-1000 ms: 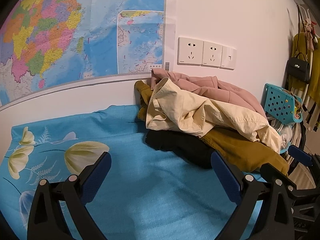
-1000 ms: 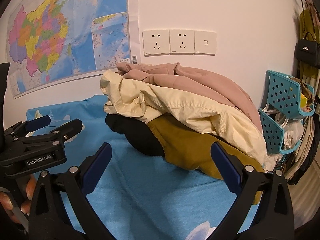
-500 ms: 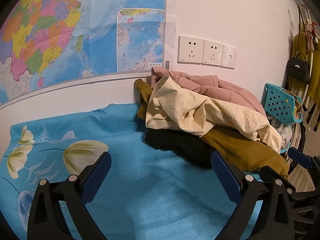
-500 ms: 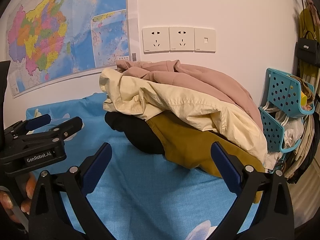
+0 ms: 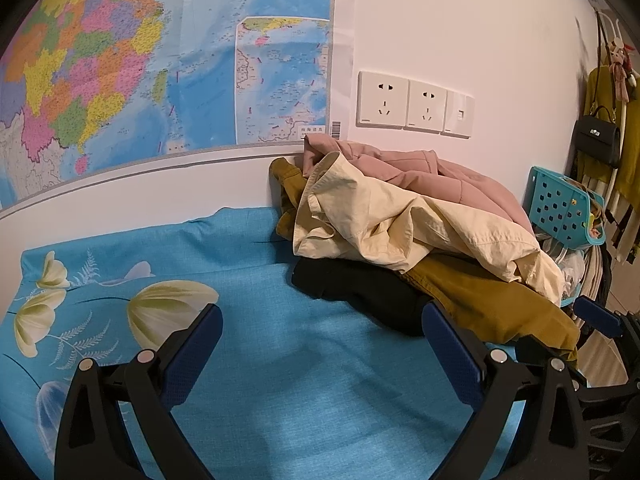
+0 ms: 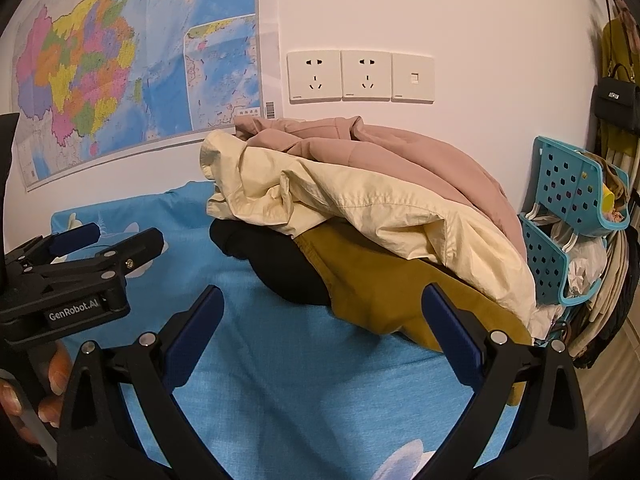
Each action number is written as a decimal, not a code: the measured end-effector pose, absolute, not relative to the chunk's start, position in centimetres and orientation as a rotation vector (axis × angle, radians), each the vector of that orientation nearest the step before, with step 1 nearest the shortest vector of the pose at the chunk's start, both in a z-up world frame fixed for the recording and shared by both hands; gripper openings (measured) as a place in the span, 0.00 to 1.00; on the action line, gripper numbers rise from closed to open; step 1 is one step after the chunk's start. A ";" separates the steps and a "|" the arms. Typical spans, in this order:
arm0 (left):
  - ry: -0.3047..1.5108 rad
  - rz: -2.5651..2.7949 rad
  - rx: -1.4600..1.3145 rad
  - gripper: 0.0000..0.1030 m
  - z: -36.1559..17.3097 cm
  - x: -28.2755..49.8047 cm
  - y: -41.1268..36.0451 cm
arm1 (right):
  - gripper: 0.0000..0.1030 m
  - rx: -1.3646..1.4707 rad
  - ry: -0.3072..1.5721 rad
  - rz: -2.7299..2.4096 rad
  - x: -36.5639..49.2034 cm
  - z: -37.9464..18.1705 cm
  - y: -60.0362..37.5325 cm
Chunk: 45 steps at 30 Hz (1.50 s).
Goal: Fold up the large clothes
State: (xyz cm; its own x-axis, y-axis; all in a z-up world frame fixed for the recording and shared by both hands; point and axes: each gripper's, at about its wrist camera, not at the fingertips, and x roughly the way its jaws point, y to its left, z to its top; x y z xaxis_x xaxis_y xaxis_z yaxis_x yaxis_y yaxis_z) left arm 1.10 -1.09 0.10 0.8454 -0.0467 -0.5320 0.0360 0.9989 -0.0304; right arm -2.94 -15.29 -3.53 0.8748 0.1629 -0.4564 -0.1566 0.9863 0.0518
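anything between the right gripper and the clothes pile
Nothing visible. The open right gripper faces the clothes pile across bare blue bedsheet. The left gripper sits off to the side, clear of that path.

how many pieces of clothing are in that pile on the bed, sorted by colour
Pink garment: 1
Cream garment: 1
Mustard garment: 1
Black garment: 1
Total: 4 visible; more may be hidden underneath.

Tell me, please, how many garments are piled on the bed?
4 visible: a pink coat on top by the wall, a cream jacket draped below it, mustard trousers underneath, and a black garment at the front left. More may be buried.
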 end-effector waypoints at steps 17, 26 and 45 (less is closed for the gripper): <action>0.572 -0.058 -0.016 0.94 0.0 1.4 -1.3 | 0.95 0.007 0.486 0.160 -2.6 -3.6 -15.5; 0.589 -0.067 -0.017 0.94 -0.1 2.3 -1.0 | 0.95 -0.062 0.470 0.179 -1.1 -2.5 -15.5; 0.616 0.020 0.001 0.94 -0.2 8.7 1.5 | 0.78 -0.507 0.563 0.236 22.6 2.7 -12.8</action>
